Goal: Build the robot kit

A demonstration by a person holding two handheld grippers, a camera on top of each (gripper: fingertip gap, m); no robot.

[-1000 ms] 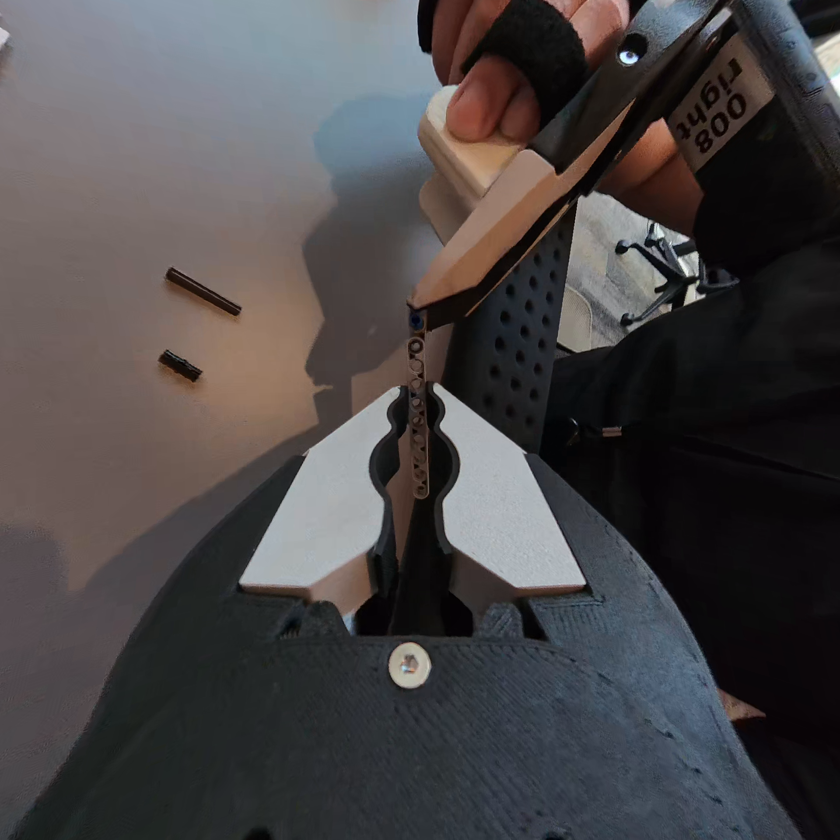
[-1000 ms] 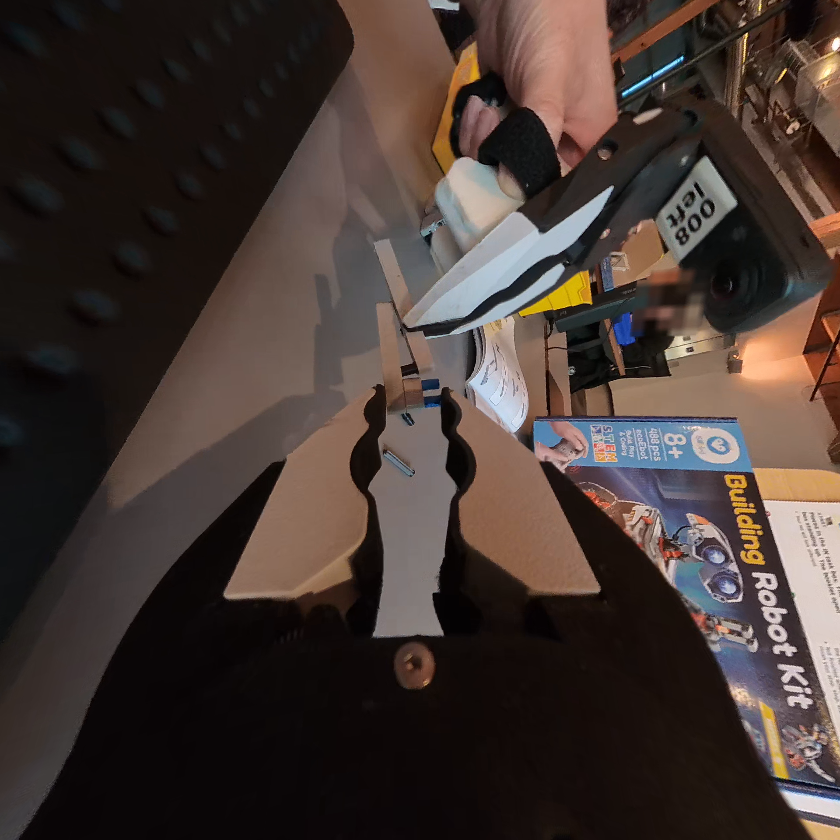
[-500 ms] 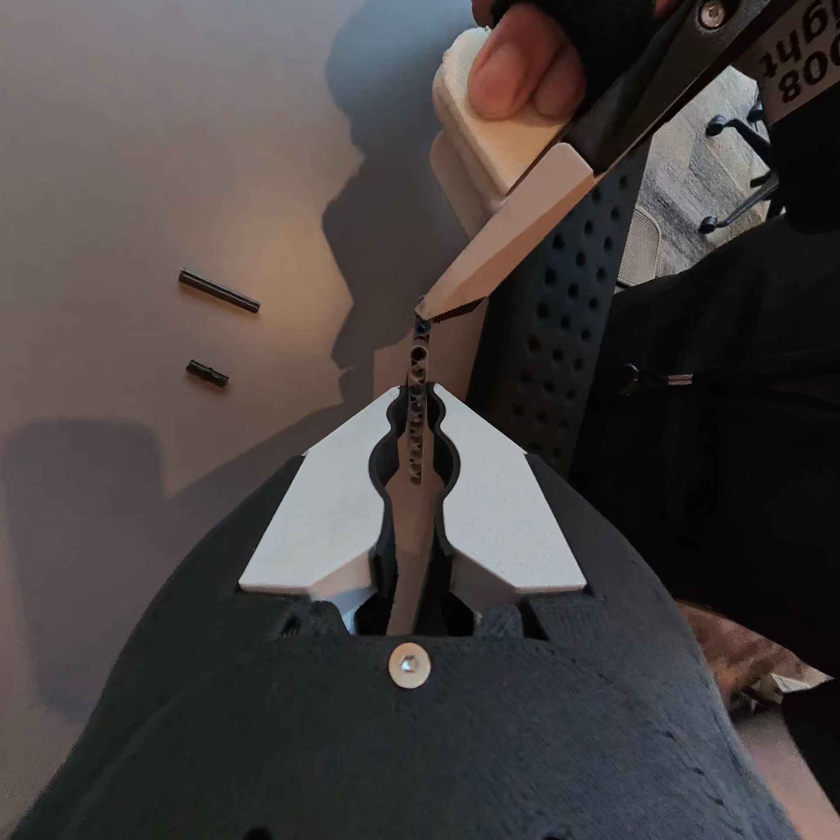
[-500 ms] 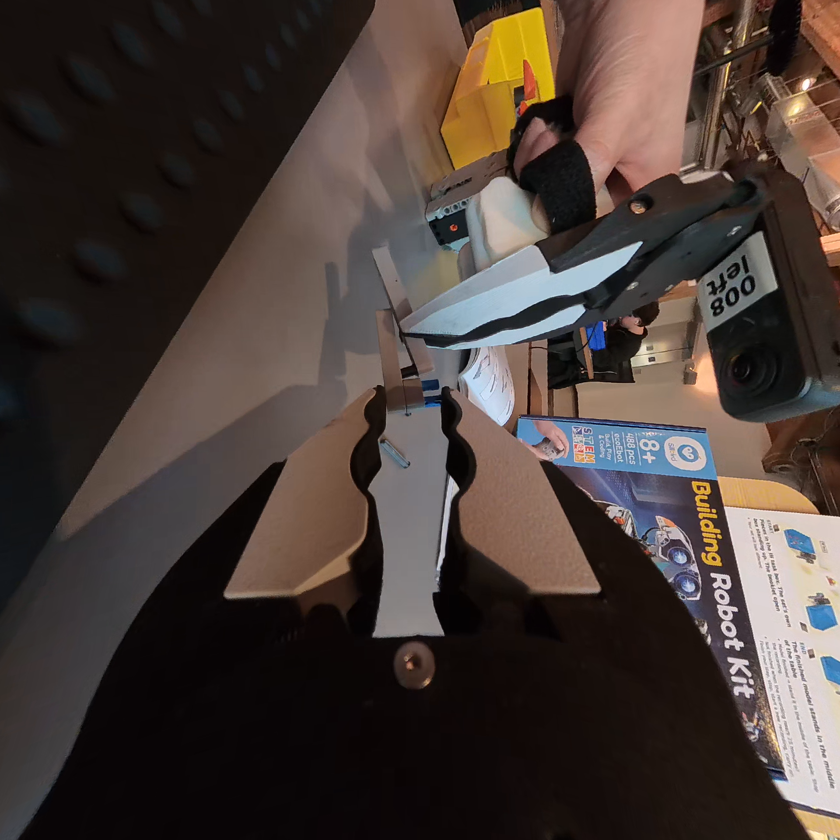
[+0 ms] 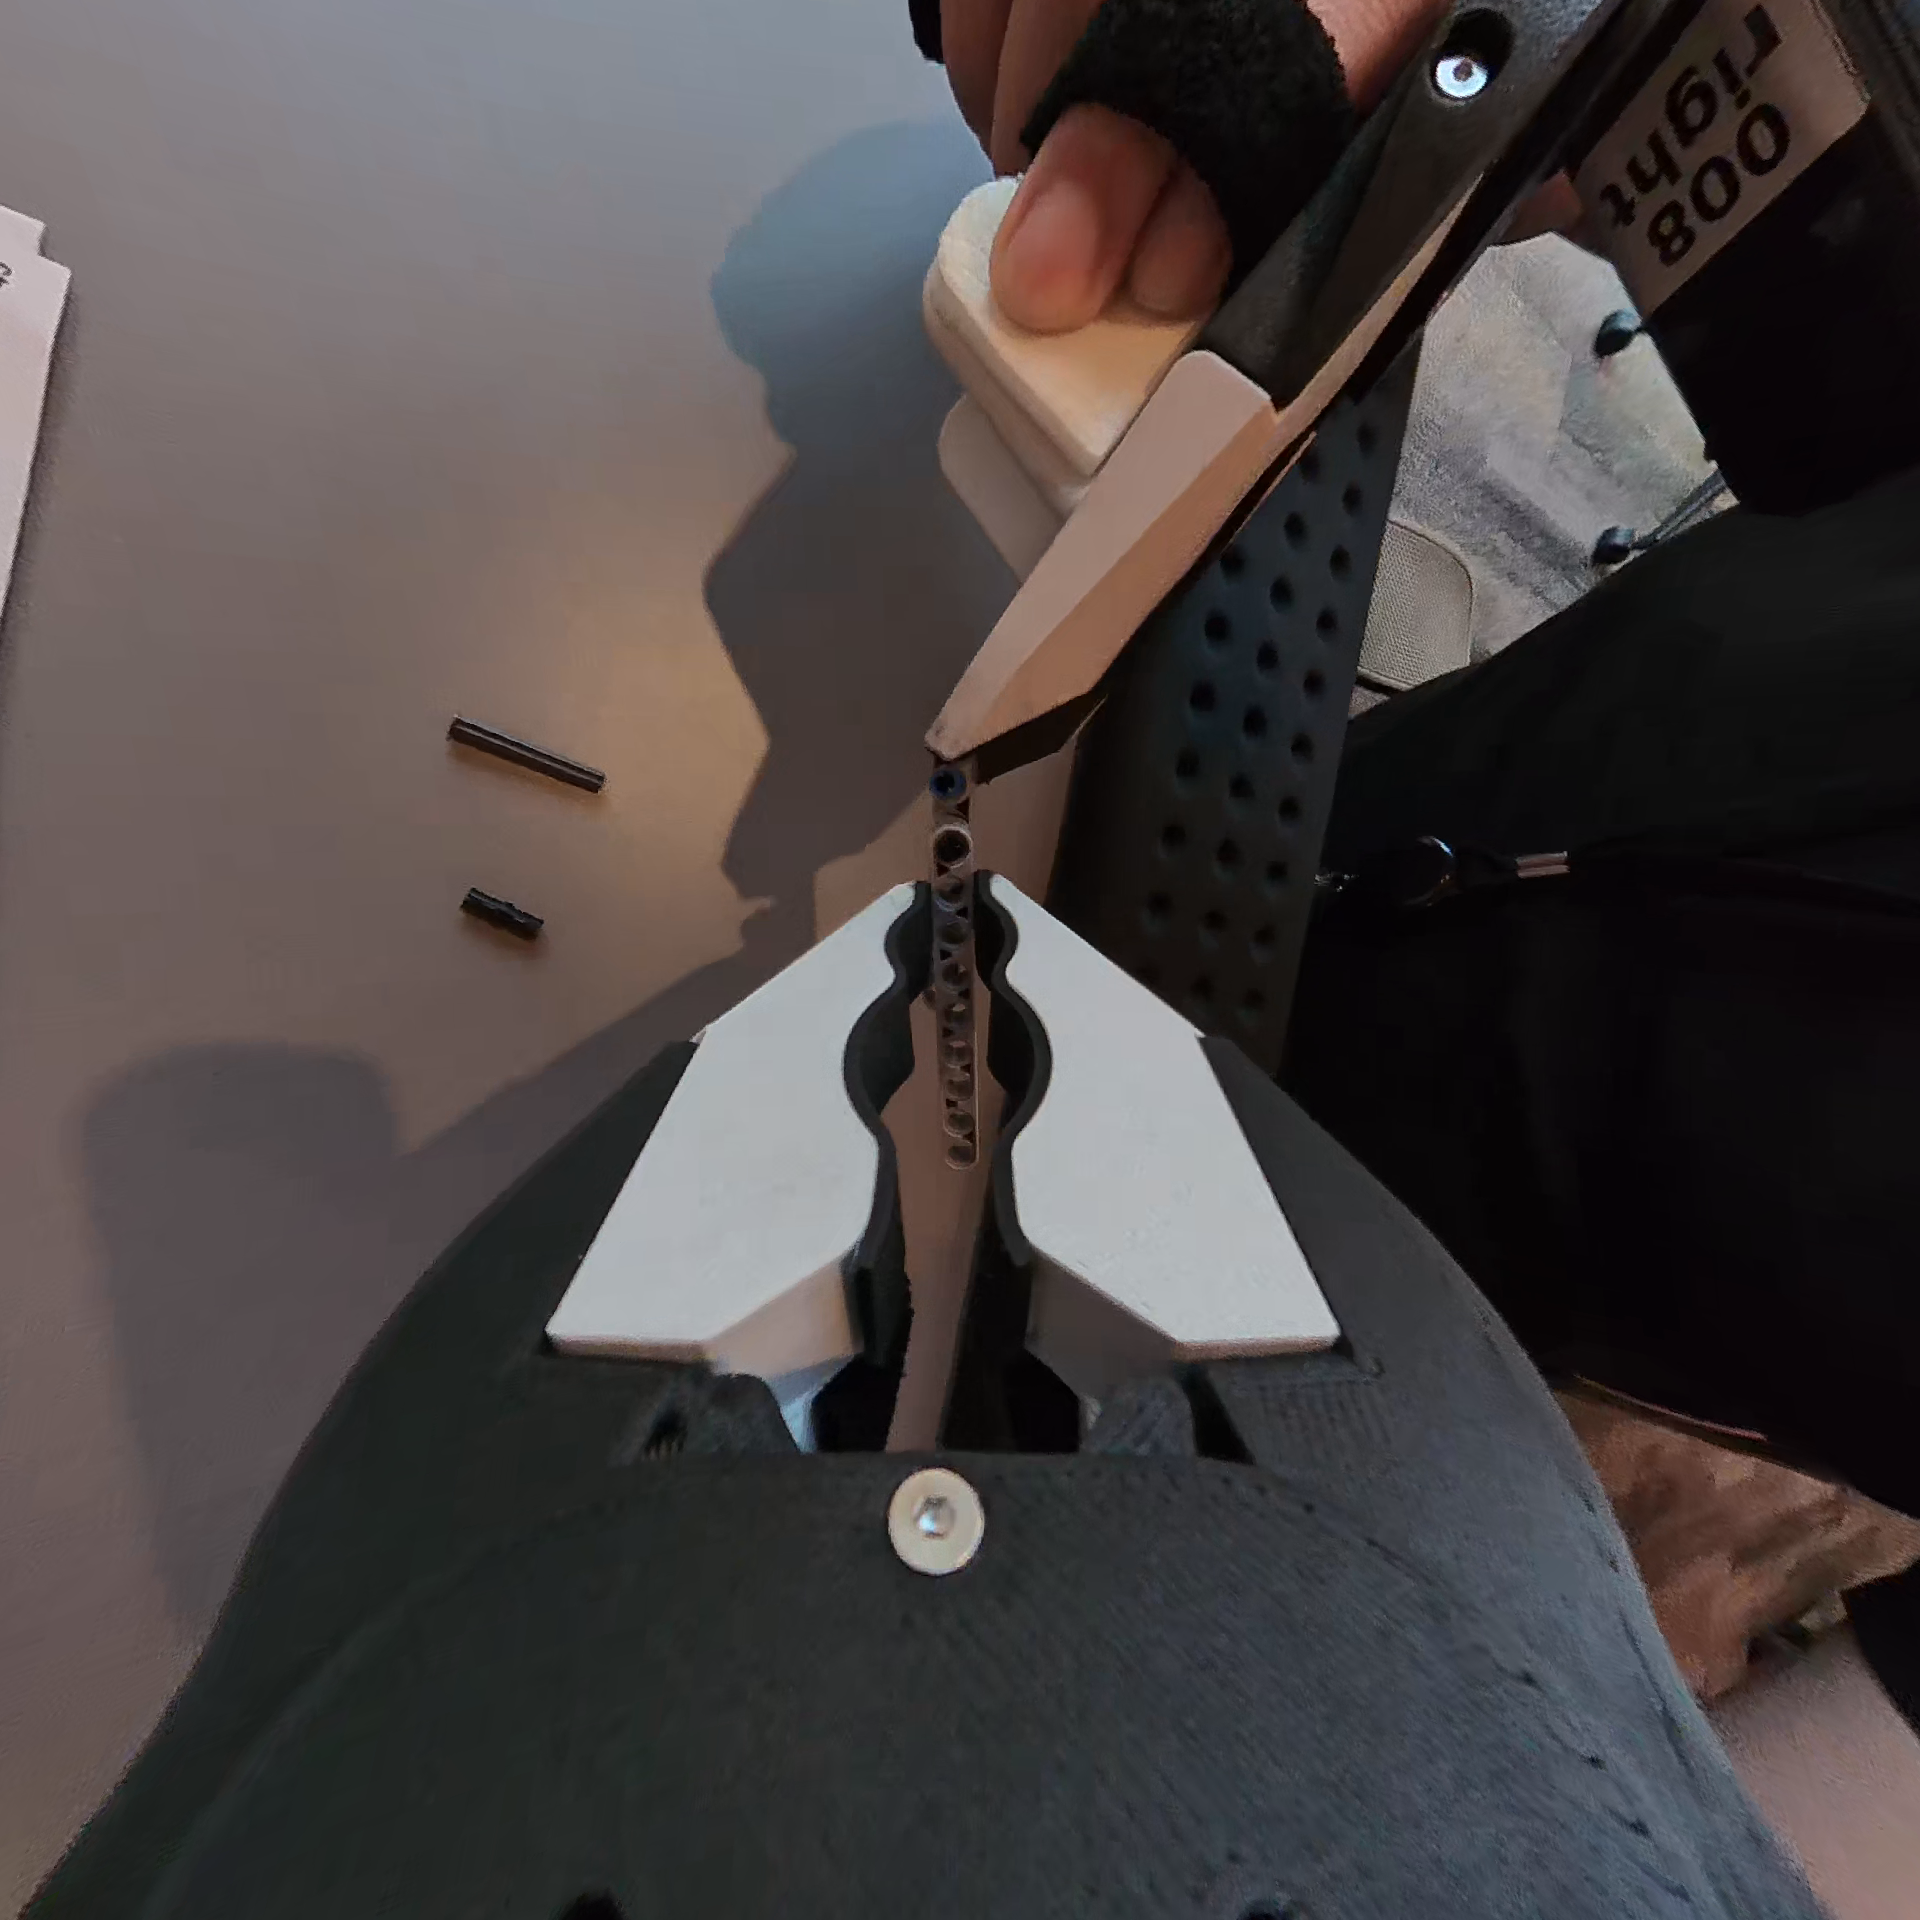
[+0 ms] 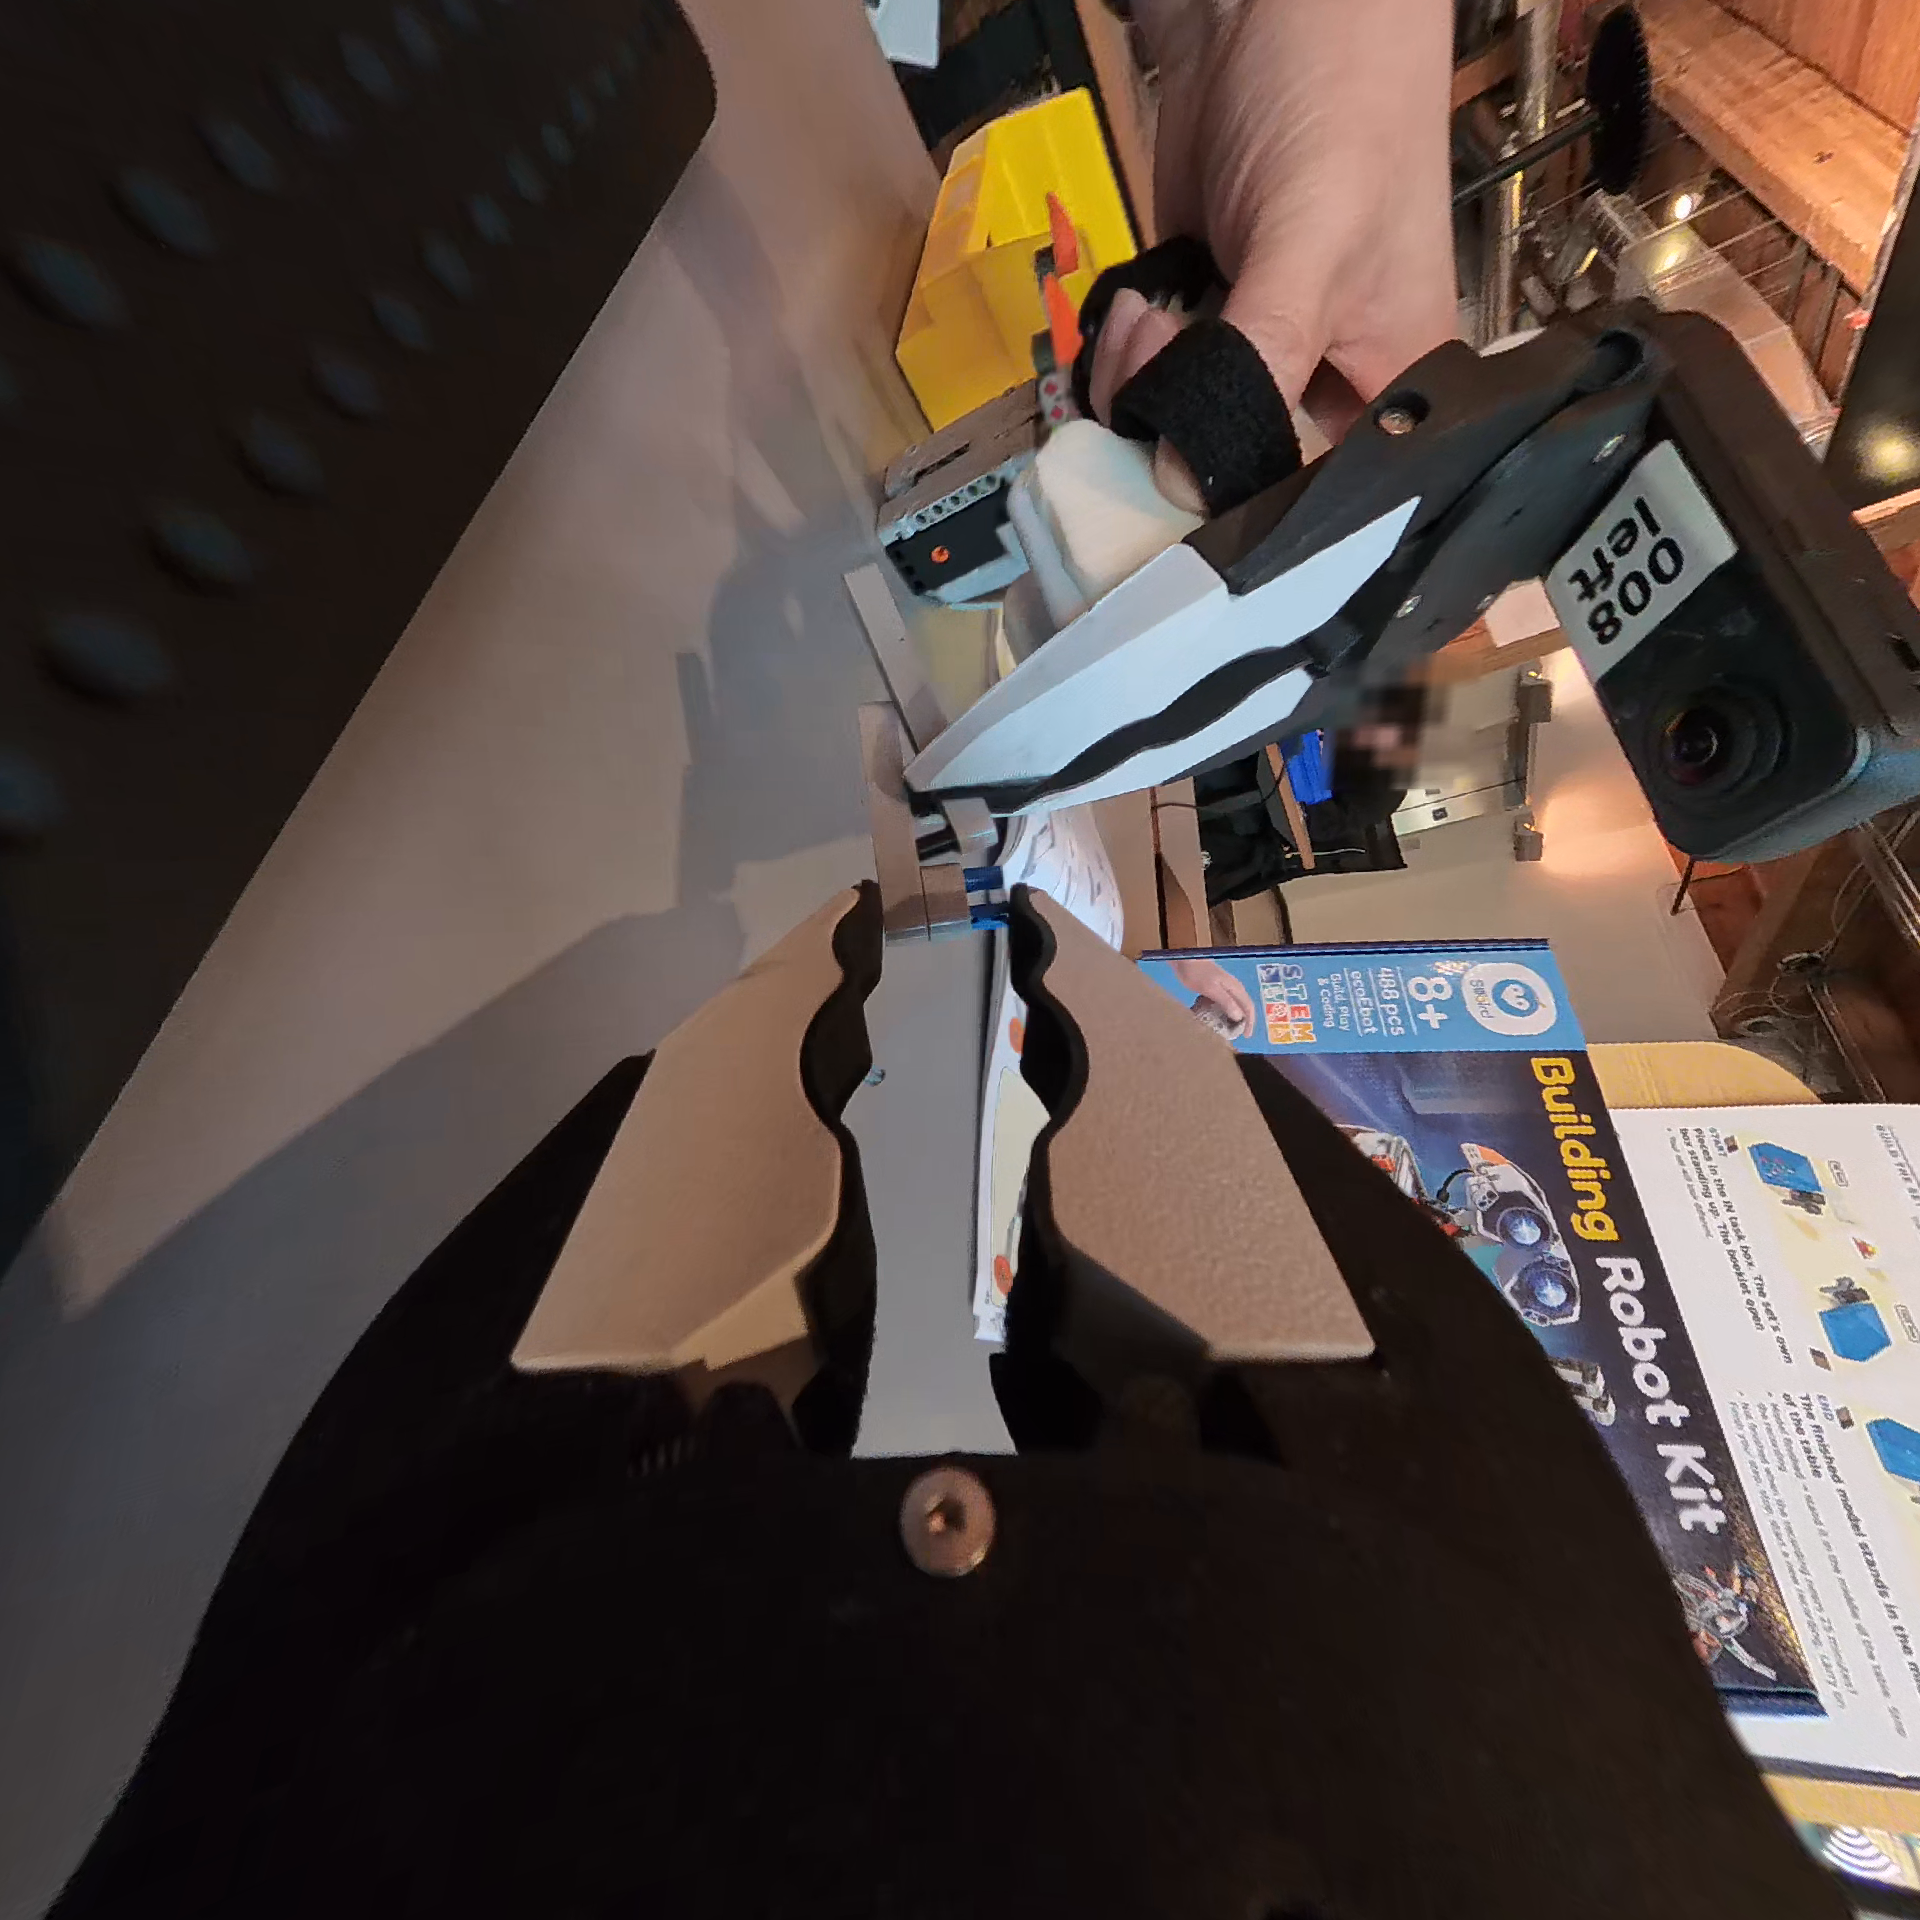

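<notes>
Half the grey beam [image 5: 957, 1023] between fingers [image 5: 769, 1122].

Both grippers are basically the same build: a chunky black 3D-printed body with visible layer lines, one silver hex screw [image 5: 935, 1522] dead centre near the fingers, and two pale grey wedge-shaped fingers [image 5: 748, 1153] lined with wavy black rubbery pads on the inside. Seen from the other side, the left gripper [image 6: 920, 781] has a boxy black camera [image 6: 1745, 717] bolted on the back with a white sticker carrying black print, plus a cream-coloured trigger block [image 6: 1091, 509] under the handle. The hands [image 6: 1299, 208] each wear a black fabric finger loop [image 6: 1205, 416], and there's a black sleeve [image 5: 1662, 831] with a small metal-tipped drawstring.
</notes>
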